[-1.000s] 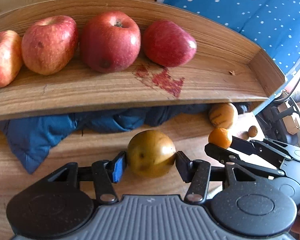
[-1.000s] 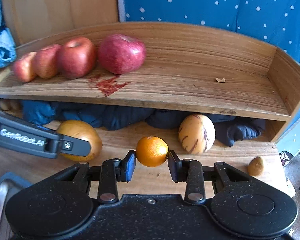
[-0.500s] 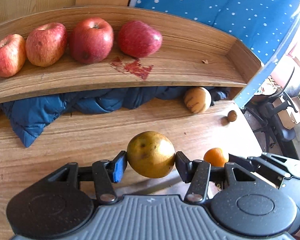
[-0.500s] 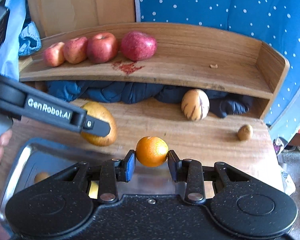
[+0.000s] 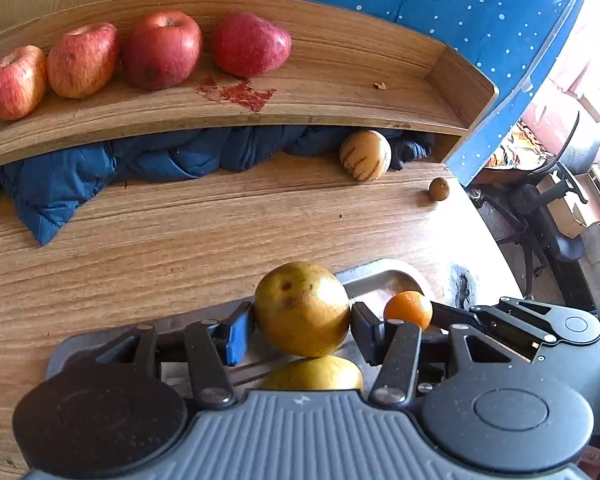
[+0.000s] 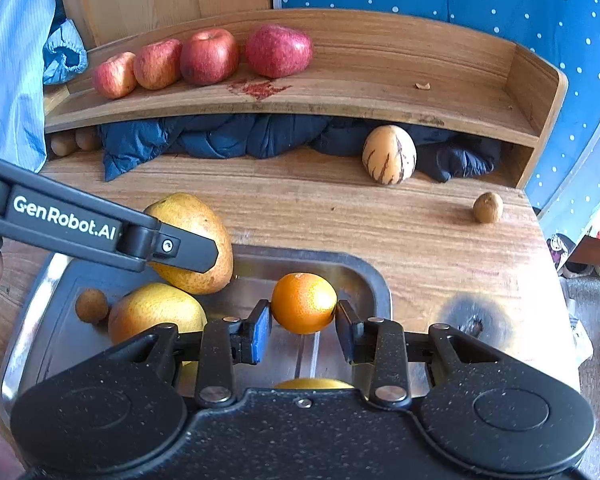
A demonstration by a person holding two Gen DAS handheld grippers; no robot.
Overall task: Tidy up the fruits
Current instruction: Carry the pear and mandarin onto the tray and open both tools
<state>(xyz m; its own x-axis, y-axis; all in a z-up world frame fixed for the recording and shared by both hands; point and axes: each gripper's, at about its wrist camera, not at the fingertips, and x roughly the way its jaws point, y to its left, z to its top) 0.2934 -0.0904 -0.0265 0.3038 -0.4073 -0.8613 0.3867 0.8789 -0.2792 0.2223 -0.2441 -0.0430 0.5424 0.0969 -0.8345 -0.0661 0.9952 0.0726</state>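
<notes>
Wooden desk (image 6: 340,216) under a blue dotted curtain: both grippers hang above a steel tray (image 6: 374,280) at the desk's near edge. Left gripper (image 5: 302,326) is clamped on a pear (image 5: 302,314), pads pressing its widest part; right gripper (image 6: 303,322) is clamped on an orange (image 6: 303,303), squeezed at its equator. Both fruits hang over the tray, the pear just above a second pear (image 6: 156,310) that lies there beside a small brown fruit (image 6: 92,305).

Judged by looks, the pear is the heavier load, firm but easily bruised, its smooth skin apt to slip; a grip across the broad belly suits it. The orange seems light and slightly springy, its pebbled rind giving better hold. Neither should be dropped onto metal.

Beyond the tray, a striped melon (image 6: 389,155) sits against a blue jacket (image 6: 236,136) under the shelf (image 6: 380,108), a brown nut-like fruit (image 6: 487,207) lies near the desk's right edge, and four apples (image 6: 208,56) line the shelf.

A second ago both grippers were close to the shelf with no tray in view; since then they have drawn back, carrying the same fruits over the tray.
</notes>
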